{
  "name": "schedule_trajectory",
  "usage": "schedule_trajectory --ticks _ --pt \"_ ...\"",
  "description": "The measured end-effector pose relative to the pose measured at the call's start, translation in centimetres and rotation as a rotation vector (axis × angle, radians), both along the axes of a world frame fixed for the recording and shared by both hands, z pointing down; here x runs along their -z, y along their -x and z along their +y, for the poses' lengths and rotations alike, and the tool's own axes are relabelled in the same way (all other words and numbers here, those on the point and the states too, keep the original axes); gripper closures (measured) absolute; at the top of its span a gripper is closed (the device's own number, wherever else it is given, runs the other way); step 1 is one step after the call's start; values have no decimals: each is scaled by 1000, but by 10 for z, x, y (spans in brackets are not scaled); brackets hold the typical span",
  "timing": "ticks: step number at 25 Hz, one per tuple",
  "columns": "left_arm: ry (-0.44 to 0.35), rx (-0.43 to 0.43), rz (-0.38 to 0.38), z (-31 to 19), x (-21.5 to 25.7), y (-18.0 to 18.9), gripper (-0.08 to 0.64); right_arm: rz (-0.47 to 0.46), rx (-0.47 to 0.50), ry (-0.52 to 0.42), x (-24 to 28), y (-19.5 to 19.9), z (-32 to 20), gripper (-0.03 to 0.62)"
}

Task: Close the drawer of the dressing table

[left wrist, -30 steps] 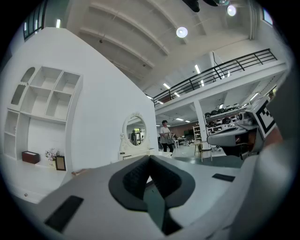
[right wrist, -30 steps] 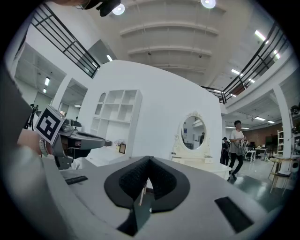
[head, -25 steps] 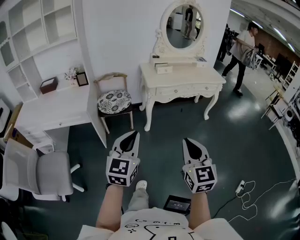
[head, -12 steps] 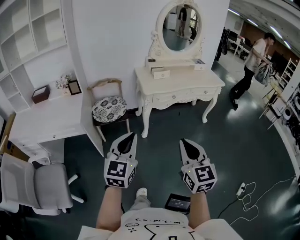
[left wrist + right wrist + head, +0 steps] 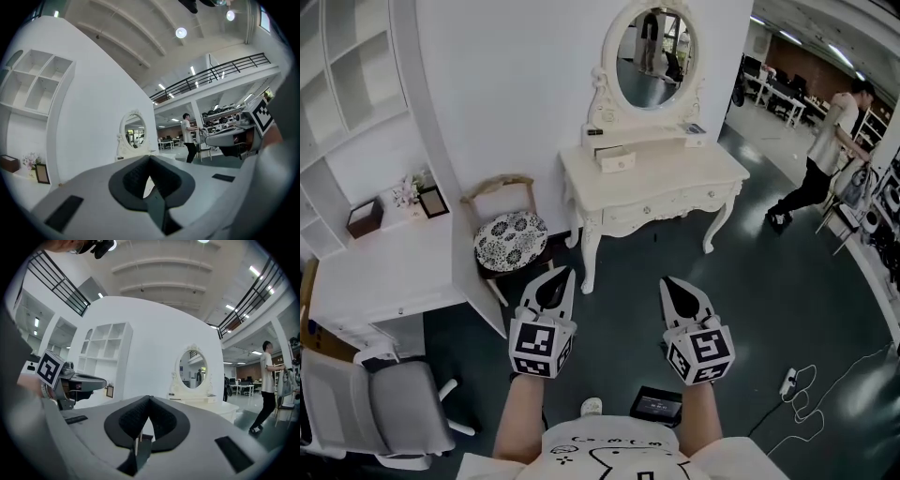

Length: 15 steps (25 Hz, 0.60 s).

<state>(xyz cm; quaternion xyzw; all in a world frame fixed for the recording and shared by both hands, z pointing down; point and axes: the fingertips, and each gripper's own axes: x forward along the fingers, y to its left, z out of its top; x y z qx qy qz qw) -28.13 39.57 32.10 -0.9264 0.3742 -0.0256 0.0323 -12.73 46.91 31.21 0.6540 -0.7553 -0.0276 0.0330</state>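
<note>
The white dressing table (image 5: 675,173) with its oval mirror (image 5: 649,54) stands against the far wall, some way ahead of both grippers. On its top at the left, a small drawer (image 5: 615,159) sticks out of its low box. The long drawers in the table's front (image 5: 661,208) look pushed in. My left gripper (image 5: 567,270) and right gripper (image 5: 667,281) are held side by side over the dark floor, pointing at the table, both shut and empty. The mirror (image 5: 132,136) shows above the left gripper (image 5: 150,157) in its view. The right gripper (image 5: 149,398) sees the mirror (image 5: 192,366) too.
A wooden chair with a patterned cushion (image 5: 511,236) stands left of the table, beside a white desk (image 5: 384,277) and a grey office chair (image 5: 394,403). A person (image 5: 834,131) stands at the far right. A power strip with cable (image 5: 787,382) and a dark tablet (image 5: 656,405) lie on the floor.
The dressing table has come closer and shifted left in the head view as both grippers moved toward it. The person at the right has moved further right. Both grippers keep the same pose.
</note>
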Motion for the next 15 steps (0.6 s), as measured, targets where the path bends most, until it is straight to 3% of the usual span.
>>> schedule_trajectory --ticks 15 --pt "27 -17 -4 -69 -9 1 554 -1 -54 -5 1 -5 -62 569"
